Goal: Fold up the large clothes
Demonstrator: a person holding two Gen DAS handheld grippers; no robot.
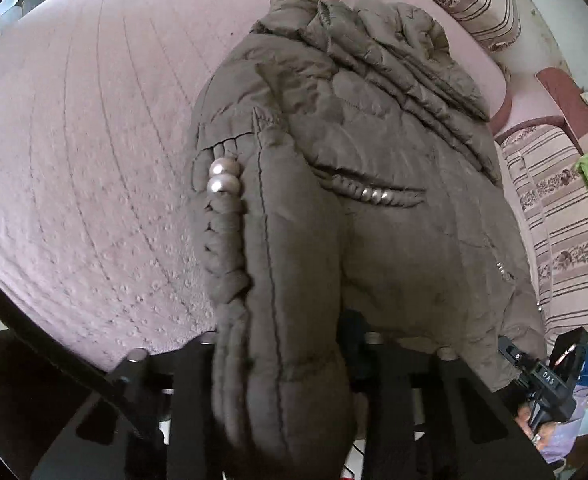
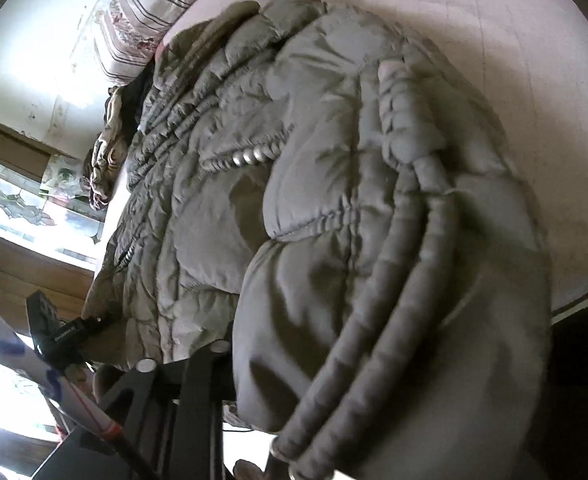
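Puffy grey jacket [image 1: 334, 184] on the pink bed [image 1: 85, 152], near hem clamped in both the left gripper [image 1: 281, 412] and right gripper [image 2: 294, 400].

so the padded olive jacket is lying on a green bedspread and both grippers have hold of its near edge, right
Not quite: the bedspread is pale pink, not green, as the left wrist view shows. The rest holds: the padded olive jacket lies on it, and the left gripper and right gripper each pinch its near edge.
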